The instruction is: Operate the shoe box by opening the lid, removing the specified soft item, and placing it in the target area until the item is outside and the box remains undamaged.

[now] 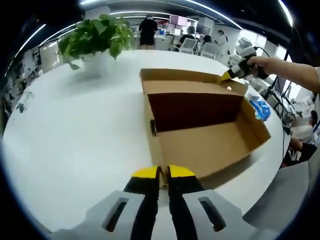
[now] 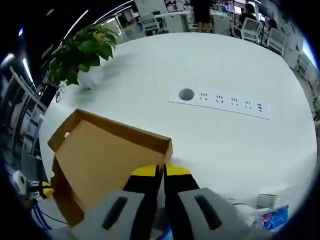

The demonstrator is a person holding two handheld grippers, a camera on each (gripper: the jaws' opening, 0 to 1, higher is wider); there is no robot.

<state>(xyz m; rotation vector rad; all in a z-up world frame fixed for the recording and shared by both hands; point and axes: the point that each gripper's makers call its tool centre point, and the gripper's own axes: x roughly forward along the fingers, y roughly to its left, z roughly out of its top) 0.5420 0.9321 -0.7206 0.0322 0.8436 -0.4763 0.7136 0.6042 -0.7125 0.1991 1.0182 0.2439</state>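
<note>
A brown cardboard shoe box lies open on the white table, its floor bare and its far wall in dark shadow. The lid stands tilted back at the far side. My left gripper is shut on the box's near corner wall. My right gripper, held by a hand, pinches the lid's far right corner. In the right gripper view my right gripper is shut on the rim of the lid, and the left gripper shows at the lower left. A blue-and-white soft packet lies outside the box.
A potted plant stands at the table's far left. A white socket strip is set into the table top. A small white box sits near the blue packet. The table edge runs close to the box's right side.
</note>
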